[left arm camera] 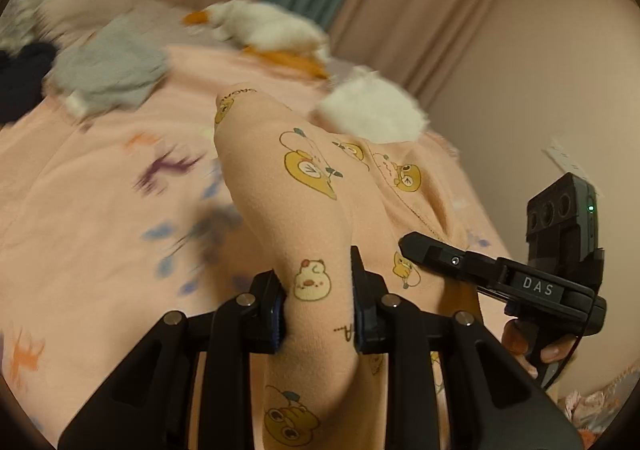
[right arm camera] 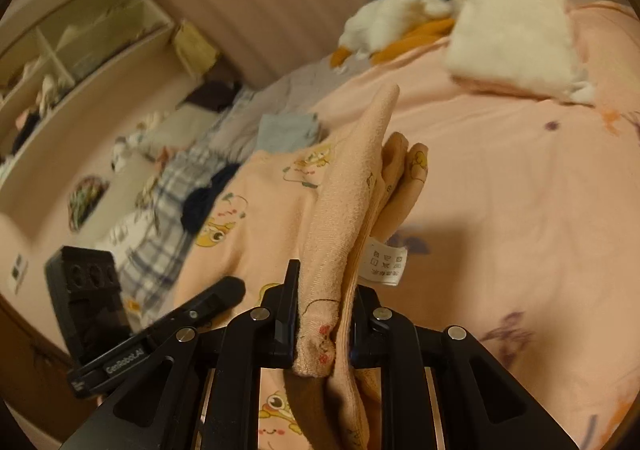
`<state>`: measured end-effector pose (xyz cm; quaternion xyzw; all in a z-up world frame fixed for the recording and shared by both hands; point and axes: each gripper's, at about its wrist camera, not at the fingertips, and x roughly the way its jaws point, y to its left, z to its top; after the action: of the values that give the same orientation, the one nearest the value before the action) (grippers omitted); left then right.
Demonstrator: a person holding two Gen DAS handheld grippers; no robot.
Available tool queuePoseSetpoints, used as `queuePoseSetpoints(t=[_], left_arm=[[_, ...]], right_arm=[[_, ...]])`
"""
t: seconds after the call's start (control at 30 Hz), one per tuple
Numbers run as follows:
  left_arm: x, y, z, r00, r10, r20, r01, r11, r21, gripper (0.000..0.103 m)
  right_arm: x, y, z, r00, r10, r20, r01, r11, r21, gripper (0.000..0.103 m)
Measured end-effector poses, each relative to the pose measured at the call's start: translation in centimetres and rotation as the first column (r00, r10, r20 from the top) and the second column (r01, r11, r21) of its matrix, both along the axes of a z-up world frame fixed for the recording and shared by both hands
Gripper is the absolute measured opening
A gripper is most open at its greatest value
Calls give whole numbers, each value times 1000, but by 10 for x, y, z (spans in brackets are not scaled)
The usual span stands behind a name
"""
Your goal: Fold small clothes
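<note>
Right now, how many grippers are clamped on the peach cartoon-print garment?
2. The left gripper pinches a bunched fold of the peach garment; the right gripper pinches another bunched edge by the white care label. No other grippers in view.

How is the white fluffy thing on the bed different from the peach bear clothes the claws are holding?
The fluffy thing is plain white and furry; the bear clothes are smooth peach with cartoon prints. The fluffy thing lies on the bed; the bear clothes hang bunched between the left claw and right claw. The bear clothes show a care tag; the fluffy thing shows none. Both are soft.
</note>
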<state>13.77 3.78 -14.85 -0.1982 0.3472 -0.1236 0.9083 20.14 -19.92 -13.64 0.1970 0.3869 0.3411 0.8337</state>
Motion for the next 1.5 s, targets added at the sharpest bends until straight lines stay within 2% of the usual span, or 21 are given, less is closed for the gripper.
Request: queuePoseSetpoints(t=[0.1,0.2,0.23,0.27,0.33,0.4,0.47,0.53,0.57,0.63,0.73,0.77,0.8,0.83,0.93,1.0,1.07,1.13,1.17,1.27,1.5], left_arm=[[1,32,-58,994,58,-96,-58,998,-3,31],[3,57,-114,953,131,-272,-130,991,23,35],[-2,65,-120,960,111,-258,-123,992,-31,37],[-8,70,-117,964,114,-238,-128,991,-43,41],[-17,74,-98,962,163,-219,-157,987,42,44],[-25,74,-67,967,205,-153,-182,972,148,40],[-33,73,-45,980,189,-66,-176,970,168,40],[-35,66,-37,990,134,-49,-125,981,149,40],[-35,62,-39,991,116,-63,-107,984,143,39],[-29,49,-56,990,65,-123,-51,992,119,37],[-18,38,-103,957,81,-278,-45,990,132,23],[-19,37,-114,951,85,-298,-47,990,132,23],[-22,38,-114,959,91,-270,-56,990,132,23],[-24,36,-107,962,94,-257,-56,987,150,23],[-22,30,-79,953,143,-267,-65,957,282,32],[-27,28,-49,958,171,-230,-90,941,326,53],[-37,28,-16,969,186,-161,-125,936,330,89],[-48,23,12,981,174,-86,-139,939,316,103],[-56,20,24,986,157,-52,-134,942,309,103],[-69,9,53,992,122,27,-124,942,312,103],[-90,-12,68,993,113,20,-113,938,328,103]], right_arm=[[5,33,-35,998,37,-48,-40,996,-74,19],[13,64,-102,981,36,-193,-72,980,-183,20],[16,70,-123,969,35,-244,-89,972,-216,21],[16,70,-133,967,29,-252,-85,973,-214,23],[13,63,-124,975,13,-222,-58,979,-196,30],[16,62,-106,981,-24,-190,-34,955,-295,32],[10,59,-76,995,-54,-88,19,930,-366,32],[-5,58,-50,1000,-26,15,30,943,-331,32],[-8,59,-45,1000,1,20,5,951,-311,32],[-13,66,-49,998,56,-13,-57,952,-302,20],[-18,81,-88,995,46,-86,-78,904,-421,19],[-17,82,-98,994,33,-100,-75,893,-444,18],[-16,81,-108,994,17,-111,-66,888,-455,17],[-16,78,-108,995,12,-101,-54,901,-430,17],[-12,67,-88,989,-10,-146,-49,915,-400,18],[-15,59,-61,991,-53,-125,-5,904,-427,19],[-28,58,-37,997,-56,-53,28,904,-427,32],[-48,51,-8,997,-80,-10,67,890,-451,81],[-51,51,2,996,-93,-2,82,887,-454,89],[-72,38,30,993,-110,43,118,903,-414,96],[-91,34,45,992,-105,64,122,884,-450,98]])
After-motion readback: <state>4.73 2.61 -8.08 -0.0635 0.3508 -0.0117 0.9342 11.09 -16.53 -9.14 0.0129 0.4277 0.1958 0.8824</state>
